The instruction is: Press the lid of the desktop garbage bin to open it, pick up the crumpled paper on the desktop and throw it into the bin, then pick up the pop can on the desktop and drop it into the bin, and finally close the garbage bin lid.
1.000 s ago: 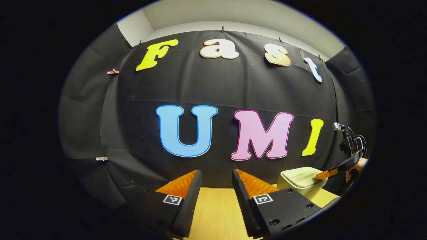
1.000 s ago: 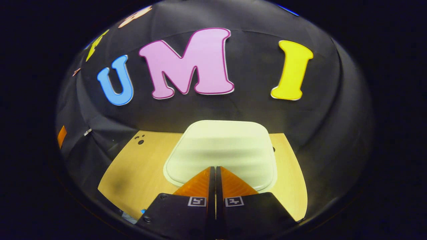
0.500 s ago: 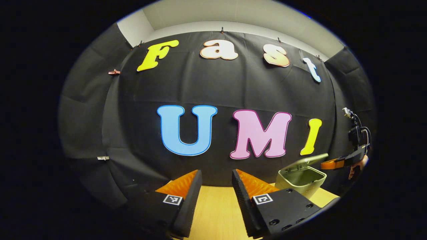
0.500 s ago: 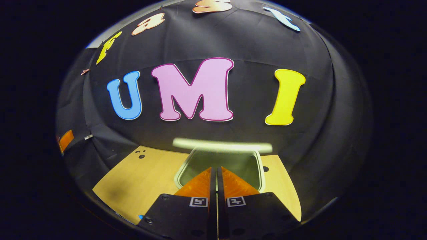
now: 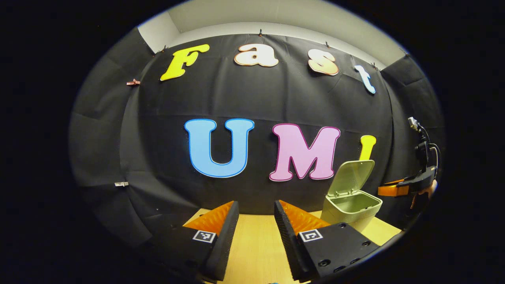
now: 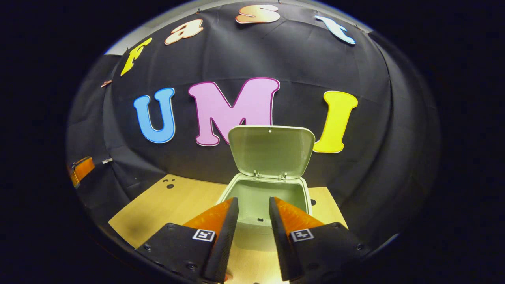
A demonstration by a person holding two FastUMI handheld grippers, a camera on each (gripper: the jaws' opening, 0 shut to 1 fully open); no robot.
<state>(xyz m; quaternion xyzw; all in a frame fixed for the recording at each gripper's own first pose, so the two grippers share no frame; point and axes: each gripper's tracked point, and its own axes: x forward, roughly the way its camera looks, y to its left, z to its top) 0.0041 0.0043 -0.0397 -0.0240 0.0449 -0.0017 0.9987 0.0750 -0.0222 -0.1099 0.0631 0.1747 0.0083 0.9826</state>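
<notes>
Now my right gripper (image 6: 250,205) parted above the bin (image 6: 263,201), lid (image 6: 271,150) upright behind it, my left gripper (image 5: 256,207) parted, empty, beside the bin.

A pale wooden bench (image 6: 173,205) runs up to a black cloth wall (image 5: 165,150). Small clips (image 5: 133,83) pin the cloth along its top edge, below a white wall (image 5: 276,15). A few small dark holes (image 6: 169,184) mark the bench near its far edge.
</notes>
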